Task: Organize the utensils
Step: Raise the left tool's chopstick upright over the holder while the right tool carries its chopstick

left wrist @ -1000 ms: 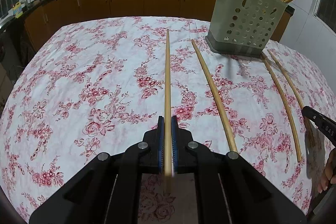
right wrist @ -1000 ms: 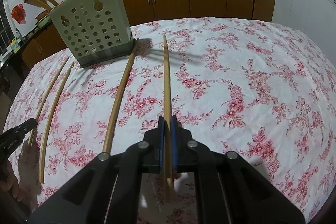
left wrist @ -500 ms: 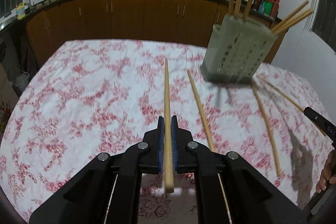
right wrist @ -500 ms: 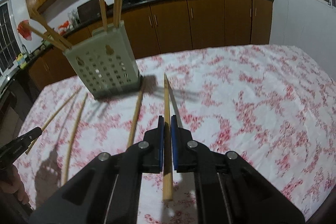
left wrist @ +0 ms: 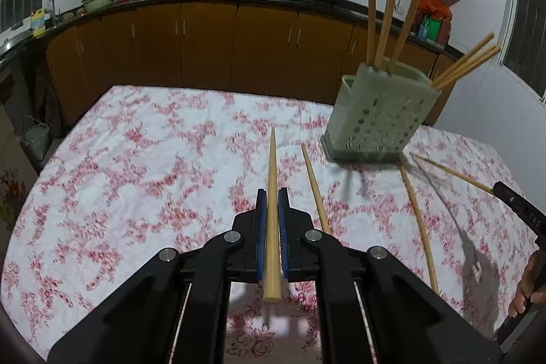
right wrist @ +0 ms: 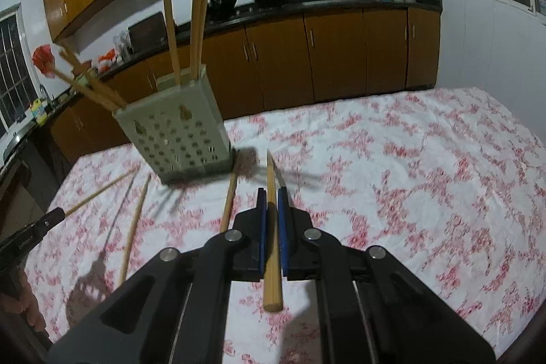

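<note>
My left gripper point(left wrist: 272, 195) is shut on a wooden chopstick point(left wrist: 272, 159) held above the floral tablecloth point(left wrist: 143, 166), tip pointing away. To its right stands a grey-green perforated utensil holder point(left wrist: 378, 118) with several chopsticks upright in it. My right gripper point(right wrist: 272, 195) is shut on another chopstick point(right wrist: 271, 171), the holder point(right wrist: 177, 139) to its left. Each gripper shows at the edge of the other's view, the right gripper point(left wrist: 518, 210) and the left gripper point(right wrist: 30, 236), both lifted. Two loose chopsticks point(left wrist: 315, 190) point(left wrist: 418, 224) lie on the cloth between them.
Brown kitchen cabinets point(left wrist: 204, 46) with a dark counter holding woks and bottles run behind the table. A white wall point(right wrist: 477, 40) with a window is on the right. A person's fingers point(left wrist: 527, 292) show at the far right edge.
Both grippers have risen, each lifting its chopstick off the cloth. The views now look higher, and the holder's whole height is visible. The loose chopsticks stayed put.
</note>
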Available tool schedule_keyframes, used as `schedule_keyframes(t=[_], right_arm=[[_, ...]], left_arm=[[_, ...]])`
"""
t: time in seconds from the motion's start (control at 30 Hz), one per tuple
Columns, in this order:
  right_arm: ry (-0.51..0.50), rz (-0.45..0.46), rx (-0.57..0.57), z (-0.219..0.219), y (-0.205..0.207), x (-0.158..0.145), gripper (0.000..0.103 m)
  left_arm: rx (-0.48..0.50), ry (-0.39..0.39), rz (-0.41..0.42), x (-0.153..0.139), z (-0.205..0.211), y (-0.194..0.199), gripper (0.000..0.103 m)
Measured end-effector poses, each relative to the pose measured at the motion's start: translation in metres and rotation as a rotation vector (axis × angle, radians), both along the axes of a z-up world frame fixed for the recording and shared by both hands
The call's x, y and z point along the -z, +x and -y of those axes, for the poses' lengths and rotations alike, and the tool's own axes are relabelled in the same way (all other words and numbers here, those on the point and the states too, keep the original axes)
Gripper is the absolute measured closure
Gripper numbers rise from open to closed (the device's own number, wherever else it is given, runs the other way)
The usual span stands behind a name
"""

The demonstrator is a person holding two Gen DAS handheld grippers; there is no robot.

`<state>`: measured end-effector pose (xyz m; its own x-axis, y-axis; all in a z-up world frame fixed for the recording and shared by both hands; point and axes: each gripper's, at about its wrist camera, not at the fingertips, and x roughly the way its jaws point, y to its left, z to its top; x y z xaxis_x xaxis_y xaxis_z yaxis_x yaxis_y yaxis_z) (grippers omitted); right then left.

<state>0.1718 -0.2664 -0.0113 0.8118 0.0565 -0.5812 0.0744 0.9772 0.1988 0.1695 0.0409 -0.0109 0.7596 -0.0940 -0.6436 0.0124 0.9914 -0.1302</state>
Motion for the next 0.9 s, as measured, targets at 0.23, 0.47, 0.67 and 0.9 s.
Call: schedule_keyframes(t=[0.23,0.47,0.67,0.9], right_arm=[[0.017,0.104,0.033,0.011,-0.006,-0.033,0.095],[0.019,0.156,0.04,0.015,-0.008,-0.052,0.095],[0.035,0.199,0.015,0.013,-0.011,-0.071,0.095],[0.061,0.306,-0.04,0.003,-0.019,-0.113,0.095]], left_arm=[[-0.021,-0.006,0.088,-0.034,-0.008,-0.001,0.096],[-0.021,-0.009,0.14,-0.056,-0.009,0.0,0.096],[0.007,-0.02,0.177,-0.074,-0.004,0.0,0.096],[0.055,-0.028,0.257,-0.106,0.012,-0.003,0.096]])
